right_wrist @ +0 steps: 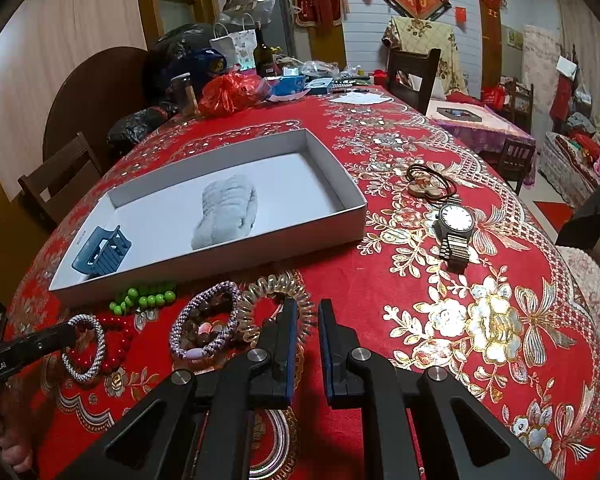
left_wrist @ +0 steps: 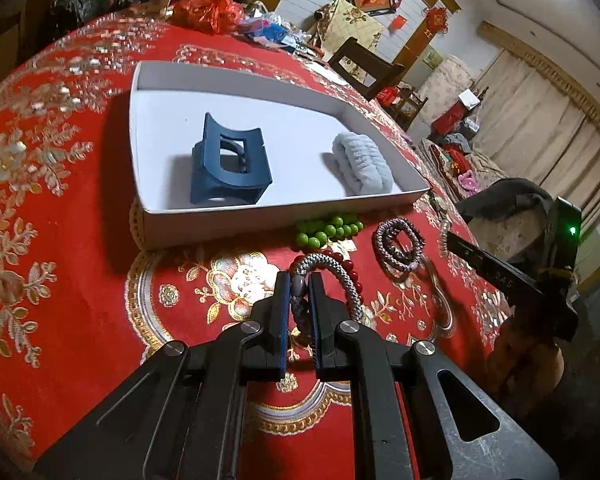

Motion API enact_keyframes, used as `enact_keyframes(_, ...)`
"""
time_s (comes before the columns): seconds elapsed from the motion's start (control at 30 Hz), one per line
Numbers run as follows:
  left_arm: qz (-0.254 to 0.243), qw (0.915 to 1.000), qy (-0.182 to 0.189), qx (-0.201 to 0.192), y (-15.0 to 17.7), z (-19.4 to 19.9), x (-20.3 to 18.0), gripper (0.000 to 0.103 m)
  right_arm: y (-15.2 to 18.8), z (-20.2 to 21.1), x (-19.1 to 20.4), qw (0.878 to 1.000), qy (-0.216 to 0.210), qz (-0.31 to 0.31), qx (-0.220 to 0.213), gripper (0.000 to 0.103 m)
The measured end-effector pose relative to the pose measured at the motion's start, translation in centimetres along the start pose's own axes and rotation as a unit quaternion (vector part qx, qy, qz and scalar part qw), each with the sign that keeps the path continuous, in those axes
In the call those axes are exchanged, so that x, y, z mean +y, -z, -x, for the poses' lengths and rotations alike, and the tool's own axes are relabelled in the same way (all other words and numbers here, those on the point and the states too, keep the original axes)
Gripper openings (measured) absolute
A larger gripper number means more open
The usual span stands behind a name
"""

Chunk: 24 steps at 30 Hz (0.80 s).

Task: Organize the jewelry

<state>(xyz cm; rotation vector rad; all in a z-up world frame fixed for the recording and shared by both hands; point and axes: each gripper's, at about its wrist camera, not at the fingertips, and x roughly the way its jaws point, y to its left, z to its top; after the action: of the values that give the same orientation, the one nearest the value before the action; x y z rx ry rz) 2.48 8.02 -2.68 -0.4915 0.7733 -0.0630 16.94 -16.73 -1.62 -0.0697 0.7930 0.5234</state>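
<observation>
The left tongs (left_wrist: 299,280) are clenched on the silver braided bracelet (left_wrist: 332,270), gripping it at its near-left side, so that the loop curves out to the right of the tips and down toward the counter (left_wrist: 80,208). In the right wrist view the same bracelet (right_wrist: 82,350) lies at the tongs' tip, over a string of red beads (right_wrist: 118,342), and it looks still in contact with the cloth or barely raised; which one cannot be told.

Straight ahead of the left tongs, just past a strand of green beads (left_wrist: 330,230), stands the near wall of the white tray (left_wrist: 260,216). Its long side runs across the line of the fingers. Inside it lie a blue claw clip (left_wrist: 230,168) on the left and a pale grey scrunchie (left_wrist: 364,162) on the right, with bare floor between them. The coming move likely turns on this: the tray is directly beyond and slightly above the grasped bracelet, so a lift over the near wall and a short forward carry would place it in that gap.

The right tongs (right_wrist: 309,322) stand released, holding nothing, with the clear coil hair tie (right_wrist: 260,300) touching their left finger and the purple braided bracelet (right_wrist: 204,326) just to the left. A wristwatch (right_wrist: 456,224) lies well apart at far right.
</observation>
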Motion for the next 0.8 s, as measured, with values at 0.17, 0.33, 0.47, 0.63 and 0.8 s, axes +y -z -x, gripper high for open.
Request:
enact_keyframes(0.17, -0.014, 0.9998, -0.014, 0.004, 0.4, -0.2, -0.1, 0.007, 0.0, 0.0, 0.0, 1.000, 0.000, 0.000, 0.000, 0.009)
enact_keyframes(0.33, -0.023, 0.9995, -0.021, 0.012, 0.5, -0.5, -0.2, 0.007, 0.0, 0.0, 0.0, 1.000, 0.000, 0.000, 0.000, 0.009)
enact_keyframes(0.47, -0.034, 0.9987, -0.036, 0.012, 0.6, -0.6, -0.6, 0.007, 0.1, 0.0, 0.0, 1.000, 0.002, 0.000, 0.000, 0.009)
enact_keyframes(0.63, -0.039, 0.9983, -0.042, 0.009, 1.1, 0.0, -0.8, 0.006, 0.0, -0.1, -0.1, 1.000, 0.002, -0.002, 0.002, 0.009)
enact_keyframes(0.8, -0.036, 0.9986, -0.036, 0.015, 1.2, -0.1, -0.7, 0.006, 0.0, -0.1, -0.1, 1.000, 0.001, -0.002, 0.002, 0.009)
